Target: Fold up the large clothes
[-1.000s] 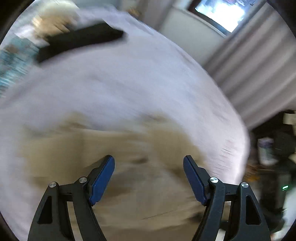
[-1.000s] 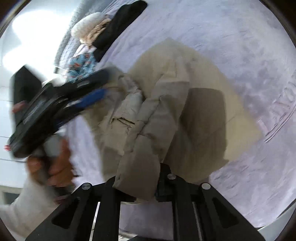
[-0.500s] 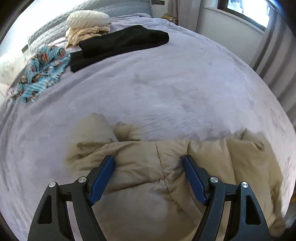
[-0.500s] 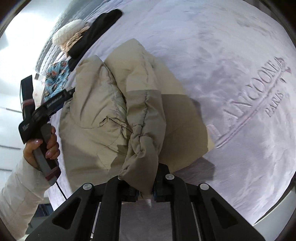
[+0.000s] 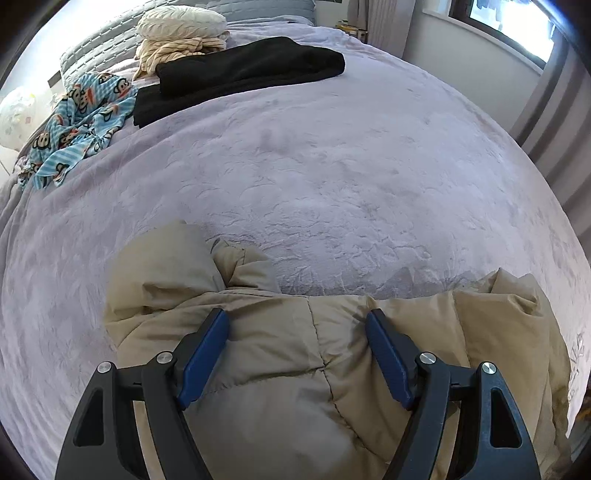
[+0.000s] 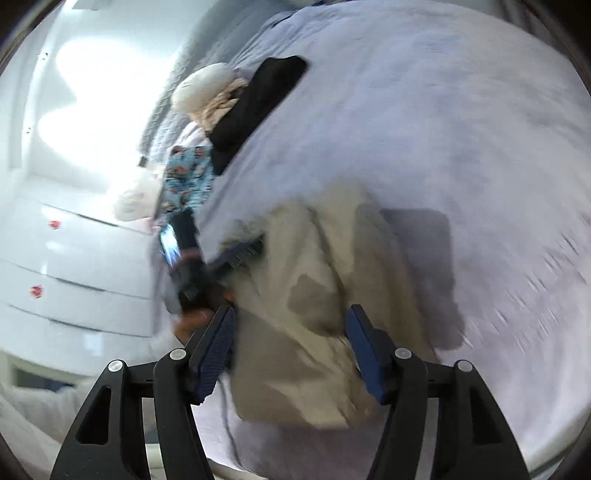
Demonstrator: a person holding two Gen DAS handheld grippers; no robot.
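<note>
A beige puffer jacket (image 5: pixel 280 354) lies bunched on the lavender bed cover (image 5: pixel 332 166) near the front edge. My left gripper (image 5: pixel 297 330) is open and hangs just over the jacket's folded bulk, its blue pads either side of a quilted seam. The jacket also shows in the blurred right wrist view (image 6: pixel 317 295). My right gripper (image 6: pixel 290 325) is open above the jacket's near end, holding nothing. The left gripper shows in that view (image 6: pixel 236 254) at the jacket's left side.
A black folded garment (image 5: pixel 240 74), a cream pile with a pillow (image 5: pixel 181 33) and a blue monkey-print cloth (image 5: pixel 77 122) lie at the far end of the bed. Curtains (image 5: pixel 554 122) and a window stand to the right. White drawers (image 6: pixel 74 258) stand beside the bed.
My right gripper has opened and let go of the jacket's edge, which now lies on the bed. My left gripper has swung over the jacket and settled there, still open.
</note>
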